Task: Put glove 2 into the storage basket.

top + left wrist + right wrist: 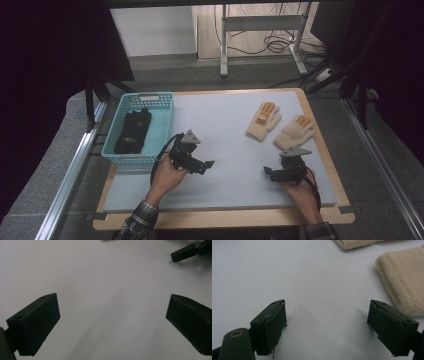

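Two cream knit gloves with orange fingertips lie on the pale mat at the back right: one glove (262,122) and a second glove (294,132) beside it. A pair of black gloves (134,131) lies in the blue basket (131,159) at the left. My left gripper (206,166) is held over the mat's middle, open and empty (112,307). My right gripper (267,173) hovers just in front of the second glove, open and empty (327,310). That glove's cuff (404,280) lies to the right of its jaws, apart from them.
The other glove's cuff (354,243) shows at the top edge of the right gripper view. The right gripper's jaw tip (183,252) shows far off in the left gripper view. The wooden table edge (225,217) runs around the mat. Dark curtains and metal rails flank the table.
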Motion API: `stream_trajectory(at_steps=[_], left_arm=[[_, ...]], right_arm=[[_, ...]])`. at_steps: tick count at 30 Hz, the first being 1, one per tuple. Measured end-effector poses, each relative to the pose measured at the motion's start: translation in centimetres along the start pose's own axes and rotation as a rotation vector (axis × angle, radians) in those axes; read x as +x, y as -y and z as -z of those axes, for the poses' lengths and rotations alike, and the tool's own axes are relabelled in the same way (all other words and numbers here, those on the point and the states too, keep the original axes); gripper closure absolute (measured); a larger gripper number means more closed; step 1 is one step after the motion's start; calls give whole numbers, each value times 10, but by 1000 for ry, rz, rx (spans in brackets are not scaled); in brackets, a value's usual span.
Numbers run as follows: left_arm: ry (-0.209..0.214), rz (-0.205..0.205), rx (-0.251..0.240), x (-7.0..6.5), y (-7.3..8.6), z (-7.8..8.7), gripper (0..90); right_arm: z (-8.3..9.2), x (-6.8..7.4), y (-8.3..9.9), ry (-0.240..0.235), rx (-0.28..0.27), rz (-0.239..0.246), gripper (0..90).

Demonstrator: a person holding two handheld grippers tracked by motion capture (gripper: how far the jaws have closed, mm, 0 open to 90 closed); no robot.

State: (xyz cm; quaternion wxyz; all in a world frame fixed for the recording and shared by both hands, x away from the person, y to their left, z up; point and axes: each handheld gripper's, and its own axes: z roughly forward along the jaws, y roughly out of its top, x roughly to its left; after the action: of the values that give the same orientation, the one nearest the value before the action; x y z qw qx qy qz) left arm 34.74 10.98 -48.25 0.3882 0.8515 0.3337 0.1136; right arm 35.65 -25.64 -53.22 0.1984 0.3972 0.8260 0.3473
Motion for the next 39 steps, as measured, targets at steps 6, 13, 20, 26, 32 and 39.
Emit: stream_trajectory(at_steps=[6,13,20,26,32,39], left_arm=[[-9,5,21,-8,21,-10,0],[-20,17,32,-10,42,-17,0],[-84,14,91,-13,61,-27,0],[-81,39,67,-12,65,-27,0],[-81,41,64,-12,65,-27,0],[-81,42,62,-12,66,-28,0]], right_arm=[[0,0,0,1,0,-1,152],[0,0,0,1,0,-1,152],[0,0,0,1,0,0,152],[0,0,0,2,0,-1,149],[0,0,0,2,0,-2,149],[1,-1,0,-3,-7,-6,178]])
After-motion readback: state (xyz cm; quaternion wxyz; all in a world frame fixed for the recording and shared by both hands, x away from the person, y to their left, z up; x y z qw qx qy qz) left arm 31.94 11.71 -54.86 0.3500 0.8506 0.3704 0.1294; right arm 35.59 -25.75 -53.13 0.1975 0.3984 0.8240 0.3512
